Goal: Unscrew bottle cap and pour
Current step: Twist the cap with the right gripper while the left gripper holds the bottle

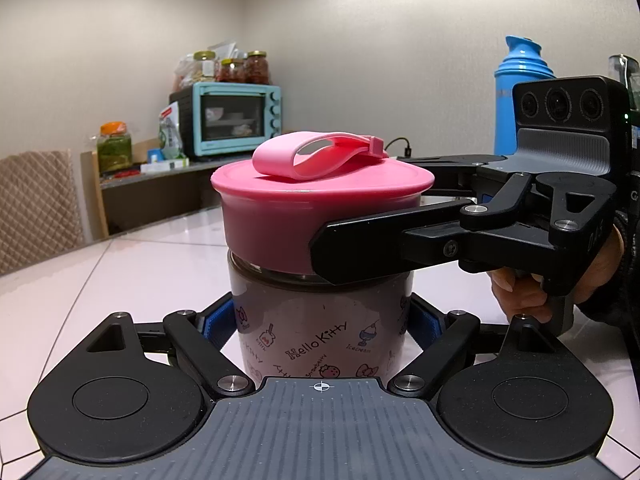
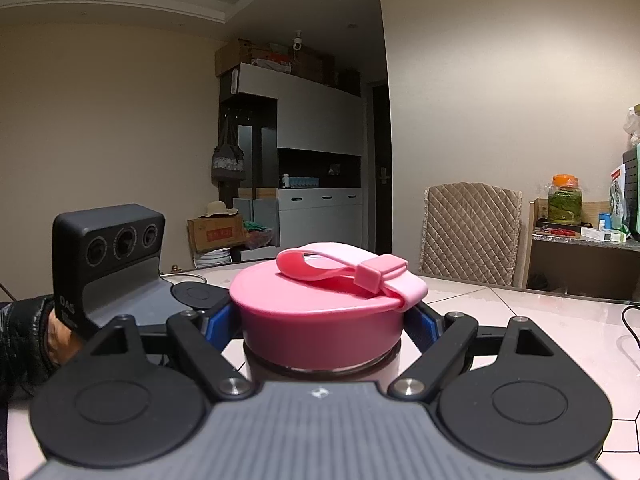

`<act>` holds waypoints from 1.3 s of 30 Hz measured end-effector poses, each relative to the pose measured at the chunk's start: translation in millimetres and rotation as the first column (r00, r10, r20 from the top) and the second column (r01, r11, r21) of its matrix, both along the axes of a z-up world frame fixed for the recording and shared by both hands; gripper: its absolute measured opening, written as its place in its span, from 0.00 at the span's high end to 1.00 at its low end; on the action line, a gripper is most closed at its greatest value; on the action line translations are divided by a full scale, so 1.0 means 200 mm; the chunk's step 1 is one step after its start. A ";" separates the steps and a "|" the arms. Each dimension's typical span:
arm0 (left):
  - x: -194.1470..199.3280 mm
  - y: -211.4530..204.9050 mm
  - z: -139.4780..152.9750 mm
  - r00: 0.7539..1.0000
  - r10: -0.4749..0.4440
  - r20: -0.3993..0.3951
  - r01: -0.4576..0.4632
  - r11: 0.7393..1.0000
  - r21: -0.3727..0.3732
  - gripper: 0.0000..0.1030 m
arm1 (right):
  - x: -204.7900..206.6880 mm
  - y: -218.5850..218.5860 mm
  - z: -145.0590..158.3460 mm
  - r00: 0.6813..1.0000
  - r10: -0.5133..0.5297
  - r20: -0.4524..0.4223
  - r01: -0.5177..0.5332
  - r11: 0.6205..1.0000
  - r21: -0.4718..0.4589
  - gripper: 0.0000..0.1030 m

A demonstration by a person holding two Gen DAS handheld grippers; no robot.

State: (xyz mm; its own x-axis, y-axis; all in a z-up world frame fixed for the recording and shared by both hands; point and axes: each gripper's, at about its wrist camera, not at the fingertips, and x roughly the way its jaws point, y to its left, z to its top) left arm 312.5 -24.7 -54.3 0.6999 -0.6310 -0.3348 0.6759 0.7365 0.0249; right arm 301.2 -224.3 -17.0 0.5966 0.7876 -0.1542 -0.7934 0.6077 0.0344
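A glass bottle with Hello Kitty print stands upright on the white table. A pink screw cap with a pink loop strap sits on top. My left gripper is shut on the bottle body, its blue pads against both sides. My right gripper is shut on the pink cap, blue pads pressed to its sides. In the left wrist view the right gripper comes in from the right at cap height. In the right wrist view the left gripper's body shows at the left, below the cap.
A blue thermos stands at the back right. A teal toaster oven and jars sit on a side shelf. A quilted chair stands at the table's far edge. A black cable lies on the table.
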 end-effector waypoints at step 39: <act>-0.01 0.00 0.00 1.000 0.001 0.001 -0.001 1.000 0.000 0.13 | -0.24 0.27 -0.01 0.878 -0.478 0.013 0.479 0.877 -0.035 0.05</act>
State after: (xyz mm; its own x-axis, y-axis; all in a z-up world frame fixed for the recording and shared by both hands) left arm 311.3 -25.4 -54.6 0.7005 -0.6305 -0.3345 0.6755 0.7370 0.0255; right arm 254.1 -170.0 -18.9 0.9000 0.3998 -0.1738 -0.4056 0.9141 0.0027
